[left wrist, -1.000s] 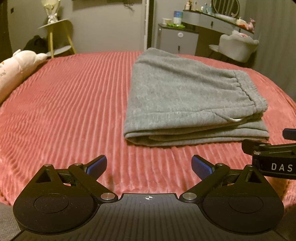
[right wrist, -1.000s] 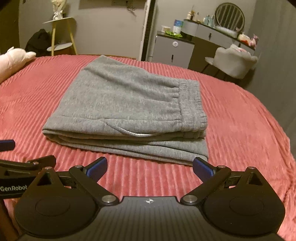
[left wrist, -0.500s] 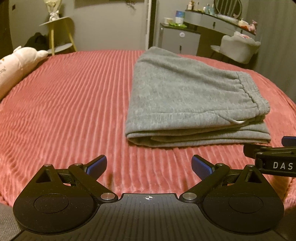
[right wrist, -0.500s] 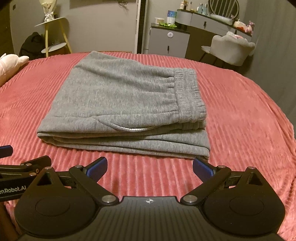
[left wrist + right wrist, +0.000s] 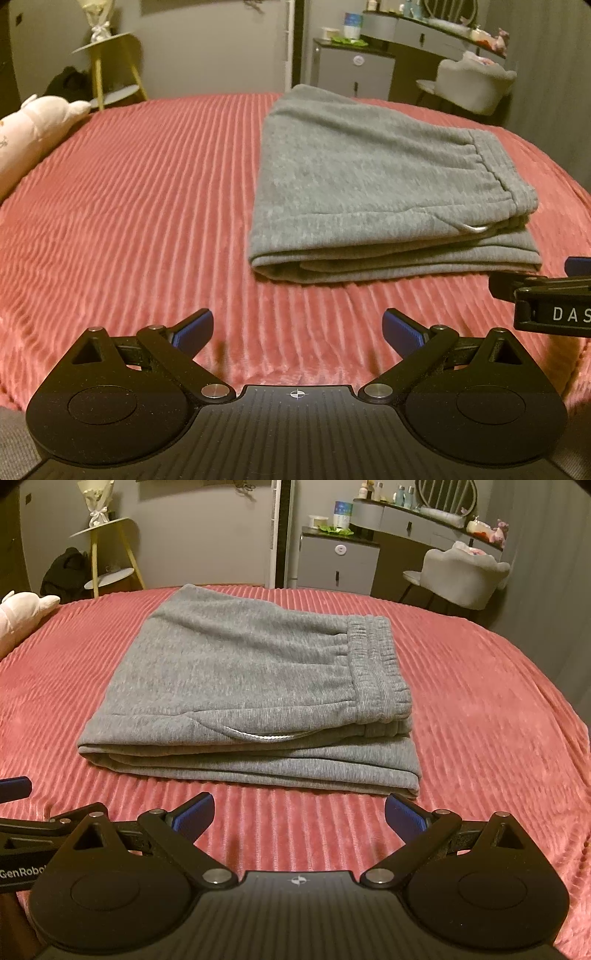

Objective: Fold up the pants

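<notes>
The grey pants (image 5: 251, 694) lie folded into a flat, layered rectangle on the ribbed red bedspread (image 5: 480, 716), with the elastic waistband (image 5: 380, 672) along the right edge and a pale drawstring loop (image 5: 266, 736) peeking out at the near fold. The stacked layers show at the near edge, the lowest layer jutting a little further toward the camera than the top ones.

In the right wrist view the pants sit straight ahead of the right gripper (image 5: 299, 818), beyond its fingertips and apart from them, with a strip of bare bedspread between. The blue pads (image 5: 194, 812) stand wide apart and hold nothing; they touch neither cloth nor bedspread as far as can be seen.

In the left wrist view the pants (image 5: 369, 177) lie ahead and to the right of the left gripper (image 5: 297, 330), whose fingers are likewise spread wide and empty, over open bedspread. The right gripper's side shows at the right edge of this view, just beside the near right corner of the pants; the left gripper's side shows at the left edge of the right view.

Further off, a pale plush toy (image 5: 29, 129) rests at the left edge of the bed. Behind the bed stand a yellow-legged side table (image 5: 107, 554), a grey cabinet (image 5: 336, 565) and a grey chair (image 5: 465, 576).
</notes>
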A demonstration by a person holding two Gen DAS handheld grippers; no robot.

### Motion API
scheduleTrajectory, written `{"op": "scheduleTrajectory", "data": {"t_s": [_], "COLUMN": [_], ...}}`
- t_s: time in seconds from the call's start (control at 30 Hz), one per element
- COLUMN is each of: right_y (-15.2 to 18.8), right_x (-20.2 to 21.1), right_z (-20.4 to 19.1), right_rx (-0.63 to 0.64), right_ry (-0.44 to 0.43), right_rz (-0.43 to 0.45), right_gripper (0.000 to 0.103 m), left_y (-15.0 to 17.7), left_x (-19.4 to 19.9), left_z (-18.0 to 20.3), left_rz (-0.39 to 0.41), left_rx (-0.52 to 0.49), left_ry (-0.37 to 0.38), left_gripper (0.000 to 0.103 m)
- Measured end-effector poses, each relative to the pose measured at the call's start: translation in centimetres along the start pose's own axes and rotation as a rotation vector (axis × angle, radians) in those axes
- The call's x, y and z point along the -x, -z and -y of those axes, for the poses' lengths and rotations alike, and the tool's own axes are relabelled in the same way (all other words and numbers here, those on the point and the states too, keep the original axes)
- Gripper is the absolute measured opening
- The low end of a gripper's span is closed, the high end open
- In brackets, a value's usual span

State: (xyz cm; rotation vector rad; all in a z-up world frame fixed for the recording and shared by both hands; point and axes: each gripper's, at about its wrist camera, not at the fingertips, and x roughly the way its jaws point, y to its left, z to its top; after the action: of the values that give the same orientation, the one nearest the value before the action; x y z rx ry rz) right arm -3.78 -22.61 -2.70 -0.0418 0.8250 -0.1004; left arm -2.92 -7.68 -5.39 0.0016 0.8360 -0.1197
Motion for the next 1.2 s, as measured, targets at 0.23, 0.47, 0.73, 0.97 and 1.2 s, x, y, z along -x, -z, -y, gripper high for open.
{"op": "scheduleTrajectory", "data": {"t_s": [0.23,0.47,0.73,0.97,1.2], "right_y": [-0.04,-0.02,-0.01,-0.03,-0.02], "right_x": [-0.03,-0.01,0.0,-0.04,-0.01], "right_z": [0.16,0.15,0.18,0.3,0.27], "right_rx": [0.0,-0.003,-0.005,-0.007,-0.009], "right_ry": [0.001,0.0,-0.002,-0.005,-0.006], "right_rz": [-0.003,-0.003,-0.002,-0.003,-0.003], "right_gripper": [0.099,0.099,0.099,0.099,0.099], "left_y": [0.0,0.0,0.04,0.04,-0.02], "left_x": [0.13,0.05,-0.14,-0.14,-0.17], "left_z": [-0.05,-0.23,-0.33,-0.45,-0.6], "left_rz": [-0.001,-0.008,-0.015,-0.016,-0.017], "left_rx": [-0.001,0.012,0.019,0.03,0.032], "left_ry": [0.002,0.004,-0.008,-0.013,-0.013], "left_gripper": [0.101,0.101,0.101,0.101,0.101]}}
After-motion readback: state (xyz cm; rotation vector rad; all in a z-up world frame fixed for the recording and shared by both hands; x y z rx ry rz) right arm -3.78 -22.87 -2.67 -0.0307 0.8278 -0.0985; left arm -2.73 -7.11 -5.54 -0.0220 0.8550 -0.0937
